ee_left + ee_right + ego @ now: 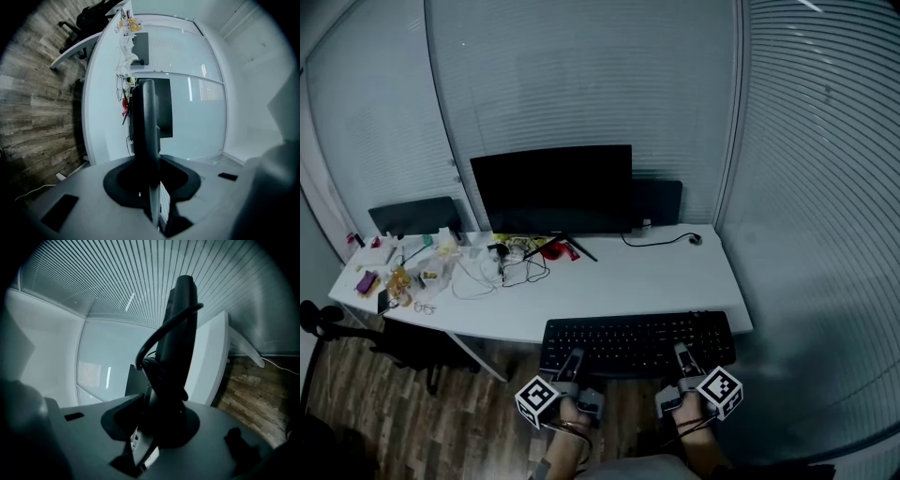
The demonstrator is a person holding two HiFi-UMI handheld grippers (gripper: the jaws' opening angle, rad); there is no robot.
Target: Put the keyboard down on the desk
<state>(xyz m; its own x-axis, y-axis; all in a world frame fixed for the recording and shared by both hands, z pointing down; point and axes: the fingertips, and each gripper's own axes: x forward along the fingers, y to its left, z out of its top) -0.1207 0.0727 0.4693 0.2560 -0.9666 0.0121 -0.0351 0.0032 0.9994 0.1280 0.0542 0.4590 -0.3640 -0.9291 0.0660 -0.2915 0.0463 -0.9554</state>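
Head view: keyboard [637, 342] at desk [666, 281] edge; monitor [551, 187], clutter [422, 270] beyond.

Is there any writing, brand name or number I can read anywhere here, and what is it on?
No text can be read in any view.
keyboard: the key legends are pale specks, too small to read.
marker cubes: black-and-white square patterns only, no letters.
monitor: screen dark, no brand visible.
desk clutter: small items, too small and blurred to read.
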